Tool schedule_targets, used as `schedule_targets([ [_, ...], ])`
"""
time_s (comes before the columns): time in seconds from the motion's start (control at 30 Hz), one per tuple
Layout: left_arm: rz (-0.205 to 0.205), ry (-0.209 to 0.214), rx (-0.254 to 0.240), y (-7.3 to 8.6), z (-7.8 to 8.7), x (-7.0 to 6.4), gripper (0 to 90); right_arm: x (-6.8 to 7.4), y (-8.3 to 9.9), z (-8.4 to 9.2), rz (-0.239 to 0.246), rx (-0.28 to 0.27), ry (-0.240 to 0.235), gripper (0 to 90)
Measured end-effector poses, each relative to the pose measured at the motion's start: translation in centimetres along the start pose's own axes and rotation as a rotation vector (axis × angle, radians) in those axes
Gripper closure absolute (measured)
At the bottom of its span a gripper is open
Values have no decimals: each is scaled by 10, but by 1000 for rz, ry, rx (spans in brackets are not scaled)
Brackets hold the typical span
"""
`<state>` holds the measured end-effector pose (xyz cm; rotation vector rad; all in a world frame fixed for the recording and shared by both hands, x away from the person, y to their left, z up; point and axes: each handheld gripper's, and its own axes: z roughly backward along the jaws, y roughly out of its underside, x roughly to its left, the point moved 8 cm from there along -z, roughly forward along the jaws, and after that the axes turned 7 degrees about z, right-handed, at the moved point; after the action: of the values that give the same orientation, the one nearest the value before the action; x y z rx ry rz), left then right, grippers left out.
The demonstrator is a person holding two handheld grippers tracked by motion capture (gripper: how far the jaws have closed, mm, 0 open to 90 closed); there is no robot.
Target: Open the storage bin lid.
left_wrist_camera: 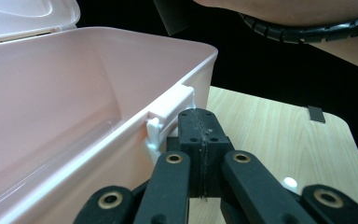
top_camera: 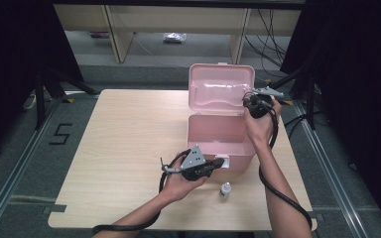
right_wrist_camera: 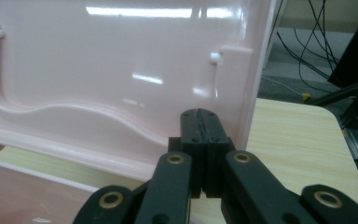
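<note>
My left claw [top_camera: 222, 162] sits at the near front wall of the pink box [top_camera: 218, 134], its jaws pressed together with nothing between them, tips just at the white latch [left_wrist_camera: 168, 114] on the box's front rim. My right claw [top_camera: 250, 101] is up at the box's far right corner, beside the raised lid [top_camera: 221, 87], jaws likewise closed flat on each other and empty; its tips rest near the lid's lower right edge, though I cannot tell if they touch it.

From above, I see the box standing open on the pale wooden table [top_camera: 129, 148], and a small white bottle [top_camera: 224, 190] upright on the table just in front of the box, to the right of my left hand [top_camera: 178, 181]. My left claw's camera adds the box's smooth, bare inside and the clip-shaped latch. My right claw's camera shows the lid's glossy inner face, with a moulded wavy ridge and small white pegs [right_wrist_camera: 215, 57].
</note>
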<state>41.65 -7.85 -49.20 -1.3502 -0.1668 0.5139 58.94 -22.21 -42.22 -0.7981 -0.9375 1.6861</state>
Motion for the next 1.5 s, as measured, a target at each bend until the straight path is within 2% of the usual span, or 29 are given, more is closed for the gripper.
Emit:
schedule_targets([
  [0.07,0,-1,0,0,0,0,899,2,-1,1,-5,-4,-14,900],
  [0.1,0,-1,2,0,0,0,899,0,-2,0,18,-18,-11,900],
  [0.23,0,-1,3,0,0,0,899,4,-3,3,-14,12,-21,900],
  [0.33,1,0,3,0,0,0,899,3,-3,4,3,9,-29,900],
  [0.37,0,0,3,0,0,0,898,4,-3,5,-15,17,-25,900],
  [0.43,0,0,6,0,0,0,899,2,-3,6,9,14,-31,900],
  [0.5,1,-1,6,0,0,0,899,4,-1,9,-15,29,-32,900],
  [0.53,1,-2,5,0,0,0,899,3,-1,9,-2,29,-34,900],
  [0.57,0,-2,4,0,0,0,899,5,1,11,-40,45,-31,898],
  [0.63,1,-2,5,0,0,0,899,1,2,12,-9,53,-45,897],
  [0.7,0,-3,5,0,1,0,899,2,4,14,-33,67,-37,896],
  [0.77,3,2,10,0,0,-1,899,2,5,16,-22,73,-57,895],
  [0.8,-7,-4,9,1,1,-1,899,3,6,17,-45,85,-50,894],
  [0.9,4,-2,4,0,1,0,899,3,8,20,-22,101,-71,890],
  [1.0,4,-3,6,0,1,0,899,6,11,24,-42,125,-77,882],
  [1.03,2,-3,7,0,1,0,899,5,11,25,-13,127,-83,880],
  [1.07,2,-3,9,0,1,0,899,8,12,27,-39,133,-91,876],
  [1.1,2,-3,9,0,1,0,899,7,13,28,-19,139,-99,872],
  [1.17,0,-4,10,0,1,0,899,9,15,32,-41,156,-102,861],
  [1.2,-1,-4,12,0,1,0,899,8,16,33,-24,159,-108,858],
  [1.27,-5,-5,15,0,1,0,899,11,18,38,-68,173,-108,853],
  [1.3,-12,-2,16,-1,1,0,898,8,19,39,-29,174,-114,851],
  [1.37,-5,-6,18,-1,1,0,899,8,22,43,-21,190,-131,842],
  [1.4,-4,-6,19,-1,1,0,898,9,23,45,-33,201,-131,841],
  [1.43,-3,-8,19,-1,1,0,898,9,24,47,-25,197,-151,838],
  [1.47,-2,-5,11,-1,1,-1,898,10,26,49,-32,209,-151,835],
  [1.5,-3,-10,19,-1,1,-1,898,14,28,54,-67,235,-150,834],
])
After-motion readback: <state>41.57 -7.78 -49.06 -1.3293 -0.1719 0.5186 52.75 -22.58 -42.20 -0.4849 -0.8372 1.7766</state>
